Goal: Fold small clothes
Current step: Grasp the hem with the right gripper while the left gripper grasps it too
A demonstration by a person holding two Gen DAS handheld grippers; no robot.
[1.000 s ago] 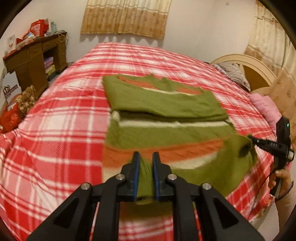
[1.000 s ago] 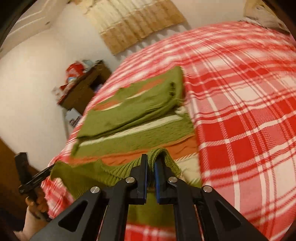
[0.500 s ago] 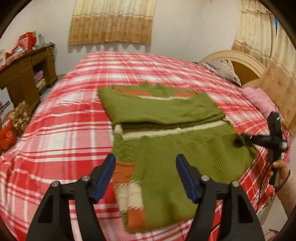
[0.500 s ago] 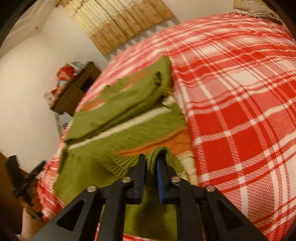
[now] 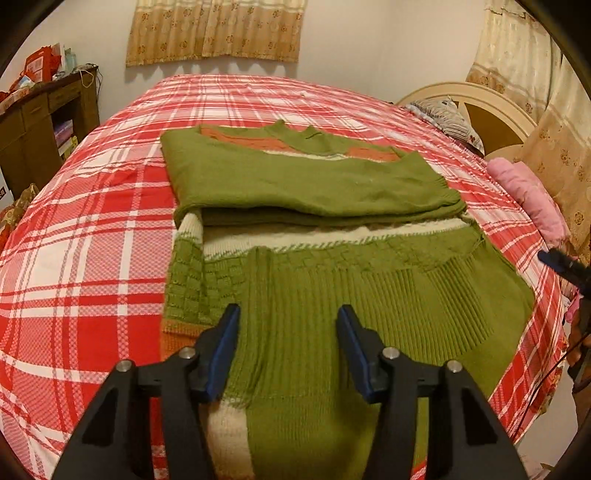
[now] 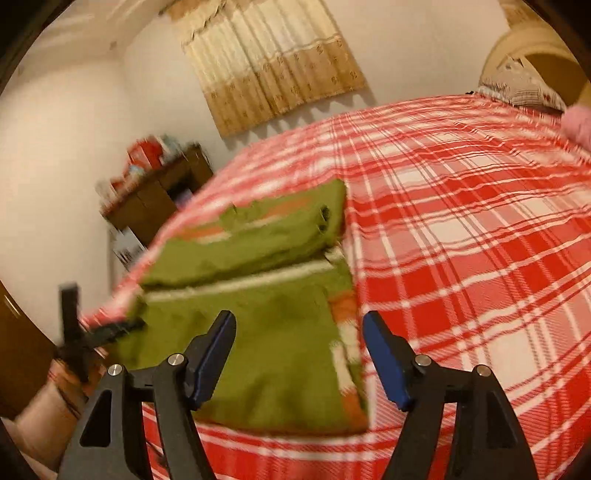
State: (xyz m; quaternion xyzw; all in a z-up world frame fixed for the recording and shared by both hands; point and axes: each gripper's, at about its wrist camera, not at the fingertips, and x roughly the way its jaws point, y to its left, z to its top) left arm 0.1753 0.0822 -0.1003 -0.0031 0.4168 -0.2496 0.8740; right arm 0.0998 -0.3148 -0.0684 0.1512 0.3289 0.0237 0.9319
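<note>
A green knitted sweater (image 5: 306, 184) with orange and cream stripes lies on the red plaid bed (image 5: 85, 229). Its sleeves are folded across the upper body and its ribbed hem (image 5: 369, 306) is folded up over the lower part. My left gripper (image 5: 287, 347) is open and empty, just above the near edge of the folded hem. My right gripper (image 6: 299, 358) is open and empty above the same sweater (image 6: 258, 295) at its near right side. The right gripper's tip also shows at the right edge of the left wrist view (image 5: 565, 266).
A wooden desk (image 5: 40, 122) with clutter stands left of the bed. A pink cloth (image 5: 528, 195), a pillow (image 5: 447, 118) and the headboard (image 5: 476, 99) are at the right. Curtains (image 5: 214, 29) hang on the back wall.
Both grippers held the hem shut one second ago. They carried it up over the sweater; the left opened first, then the right. Both have pulled back a little.
</note>
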